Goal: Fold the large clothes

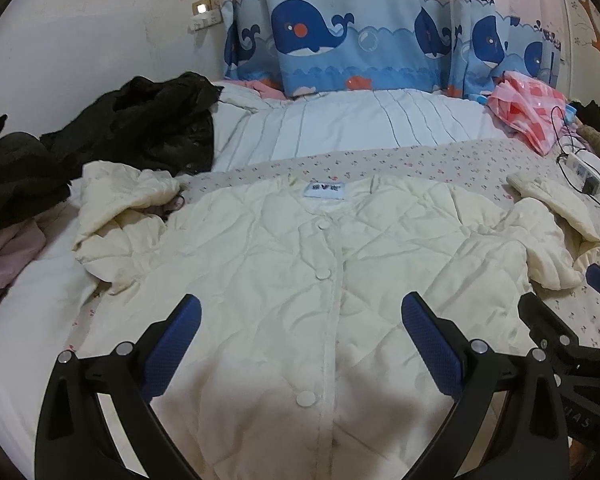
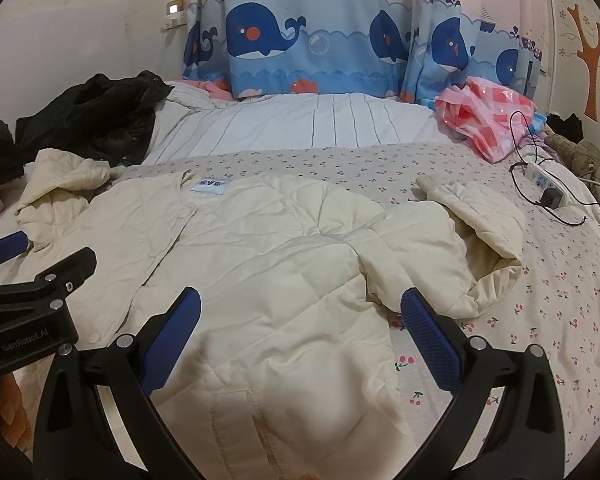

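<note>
A cream quilted jacket (image 1: 300, 264) lies face up and buttoned on the bed, collar and white label away from me. Its sleeves are crumpled: one bunched at the left (image 1: 120, 216), one folded back at the right (image 2: 460, 240). My left gripper (image 1: 300, 320) hovers open over the jacket's lower front, nothing between its blue pads. My right gripper (image 2: 300, 316) is open above the jacket's right hem (image 2: 280, 300), near the right sleeve. Each gripper shows at the edge of the other's view: the right gripper (image 1: 572, 304) and the left gripper (image 2: 40, 264).
The bed sheet (image 2: 540, 320) has a cherry print. Black clothes (image 1: 132, 128) are piled at the back left. A pink checked bag (image 2: 488, 116) and a power strip with cables (image 2: 548, 184) lie at the back right. A white striped quilt (image 1: 360, 124) and whale curtains (image 1: 340, 40) stand behind.
</note>
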The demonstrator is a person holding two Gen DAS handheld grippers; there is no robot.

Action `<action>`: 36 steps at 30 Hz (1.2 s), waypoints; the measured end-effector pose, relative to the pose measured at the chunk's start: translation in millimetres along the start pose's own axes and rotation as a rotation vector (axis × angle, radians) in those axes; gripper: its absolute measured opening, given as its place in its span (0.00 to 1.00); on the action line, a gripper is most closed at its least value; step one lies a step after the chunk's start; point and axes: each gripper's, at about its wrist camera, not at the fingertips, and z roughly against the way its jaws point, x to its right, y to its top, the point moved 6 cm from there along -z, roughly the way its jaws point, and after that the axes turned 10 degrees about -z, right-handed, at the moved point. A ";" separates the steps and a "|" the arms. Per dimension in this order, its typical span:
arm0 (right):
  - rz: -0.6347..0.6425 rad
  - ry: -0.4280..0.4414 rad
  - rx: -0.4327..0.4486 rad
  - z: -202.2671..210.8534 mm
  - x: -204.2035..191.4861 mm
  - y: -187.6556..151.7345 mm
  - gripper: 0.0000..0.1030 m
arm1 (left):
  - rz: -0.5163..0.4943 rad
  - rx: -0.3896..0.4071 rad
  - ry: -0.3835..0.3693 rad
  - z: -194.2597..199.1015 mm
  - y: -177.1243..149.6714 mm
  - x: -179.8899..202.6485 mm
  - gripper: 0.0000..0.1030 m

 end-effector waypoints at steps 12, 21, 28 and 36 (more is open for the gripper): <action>-0.008 -0.007 0.004 1.6 5.2 3.8 0.94 | 0.012 -0.062 -0.048 -15.2 -8.3 7.9 0.93; -0.013 -0.011 -0.016 -2.4 8.5 3.0 0.94 | 0.020 -0.067 -0.075 -16.5 -10.0 9.7 0.93; -0.004 -0.019 -0.008 -3.0 9.1 3.3 0.94 | 0.014 -0.078 -0.092 -19.1 -10.9 14.9 0.93; -0.020 -0.044 -0.015 -4.2 17.7 3.9 0.94 | 0.006 -0.078 -0.092 -20.0 -11.1 17.0 0.93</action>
